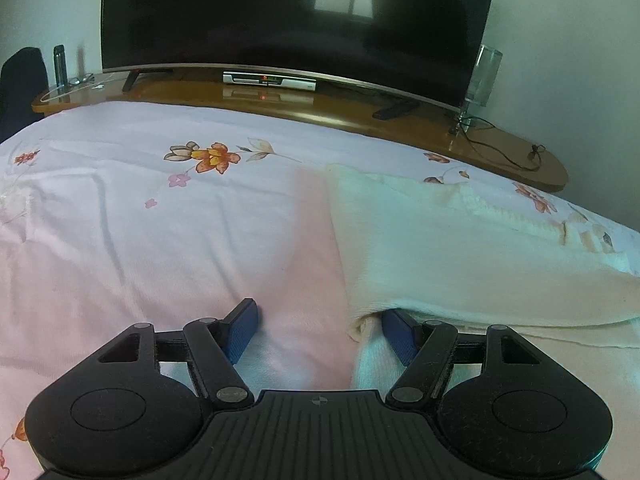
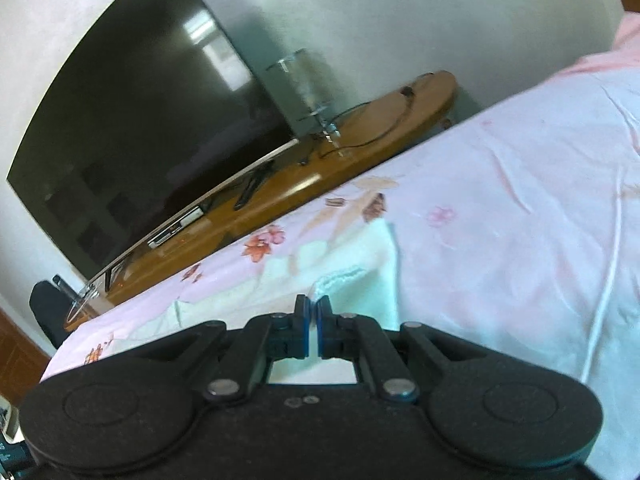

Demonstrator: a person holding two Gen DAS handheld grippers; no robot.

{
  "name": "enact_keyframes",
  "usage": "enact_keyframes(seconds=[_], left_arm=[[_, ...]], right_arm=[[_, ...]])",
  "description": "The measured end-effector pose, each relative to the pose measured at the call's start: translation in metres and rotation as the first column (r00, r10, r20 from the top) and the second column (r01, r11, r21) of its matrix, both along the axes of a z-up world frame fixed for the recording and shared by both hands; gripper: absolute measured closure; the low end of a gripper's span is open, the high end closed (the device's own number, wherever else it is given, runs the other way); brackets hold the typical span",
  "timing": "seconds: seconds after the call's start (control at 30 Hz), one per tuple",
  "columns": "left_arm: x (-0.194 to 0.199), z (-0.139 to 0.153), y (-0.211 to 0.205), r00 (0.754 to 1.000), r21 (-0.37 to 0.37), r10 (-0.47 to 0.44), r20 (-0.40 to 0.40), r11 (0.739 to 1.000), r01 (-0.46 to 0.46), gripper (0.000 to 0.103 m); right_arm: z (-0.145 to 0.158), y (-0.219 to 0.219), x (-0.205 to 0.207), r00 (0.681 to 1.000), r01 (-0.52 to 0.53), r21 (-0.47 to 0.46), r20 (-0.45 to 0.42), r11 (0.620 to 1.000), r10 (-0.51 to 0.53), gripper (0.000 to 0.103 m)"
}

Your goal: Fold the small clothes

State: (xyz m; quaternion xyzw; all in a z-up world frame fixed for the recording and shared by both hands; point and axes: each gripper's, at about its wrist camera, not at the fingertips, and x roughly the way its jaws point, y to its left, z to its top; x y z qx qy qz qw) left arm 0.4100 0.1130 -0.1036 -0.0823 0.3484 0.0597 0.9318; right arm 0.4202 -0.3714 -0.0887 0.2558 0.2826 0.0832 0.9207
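Cream top (image 1: 460, 256) spread on the flowery bedsheet (image 1: 120, 220) by the TV (image 1: 296, 16)

Left gripper (image 1: 320, 330) released – one finger under the top's edge. Right gripper (image 2: 313, 322) clenched, can't tell if cloth's pinched.

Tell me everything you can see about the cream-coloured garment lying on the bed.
The cream garment is a small knitted piece, soft and finely ribbed, with a coarser ribbed band along its far edge. It lies mostly flat on the floral bedsheet, its near edge folded over into a double layer. The open left claw sits at that edge, one finger tucked under the fold. In the right wrist view it lies just beyond the shut right claw.
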Motion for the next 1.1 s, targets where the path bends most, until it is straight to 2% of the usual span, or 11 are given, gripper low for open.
enact_keyframes(seconds=[0.23, 0.4, 0.47, 0.6, 0.7, 0.83, 0.93, 1.1], left_arm=[[0.0, 0.0, 0.004, 1.0, -0.004, -0.029, 0.001, 1.0, 0.029, 0.034], [0.001, 0.002, 0.012, 1.0, -0.054, -0.028, -0.008, 0.998, 0.027, 0.034], [0.001, 0.002, 0.011, 0.999, -0.047, -0.036, -0.01, 0.998, 0.036, 0.034], [0.0, 0.001, 0.012, 0.999, -0.044, -0.048, -0.003, 0.998, 0.048, 0.034], [0.0, 0.0, 0.012, 0.999, -0.038, -0.054, -0.001, 0.998, 0.054, 0.034], [-0.001, 0.0, 0.012, 0.998, -0.031, -0.063, 0.002, 0.998, 0.063, 0.034], [-0.001, 0.0, 0.013, 0.998, -0.032, -0.066, 0.003, 0.997, 0.066, 0.034], [-0.002, 0.0, 0.006, 0.998, 0.0, -0.069, -0.001, 0.998, 0.069, 0.034]], right_arm=[[-0.002, -0.004, -0.009, 1.0, 0.003, -0.012, -0.003, 1.0, -0.003, 0.098], [-0.011, -0.004, -0.01, 0.999, 0.01, -0.022, -0.033, 1.0, -0.011, 0.098], [-0.015, -0.006, -0.01, 0.998, 0.024, -0.024, -0.05, 0.999, -0.025, 0.098], [-0.011, -0.007, -0.019, 0.999, 0.028, -0.007, -0.035, 1.0, -0.028, 0.098], [-0.006, -0.004, -0.024, 1.0, 0.022, -0.027, -0.016, 0.999, -0.022, 0.099], [-0.012, -0.008, -0.021, 0.997, 0.05, -0.031, -0.064, 0.998, -0.051, 0.099], [-0.01, -0.006, -0.028, 0.997, 0.051, -0.052, -0.046, 0.997, -0.054, 0.099], [-0.027, -0.008, -0.019, 0.993, 0.037, -0.06, -0.108, 0.997, -0.044, 0.098]])
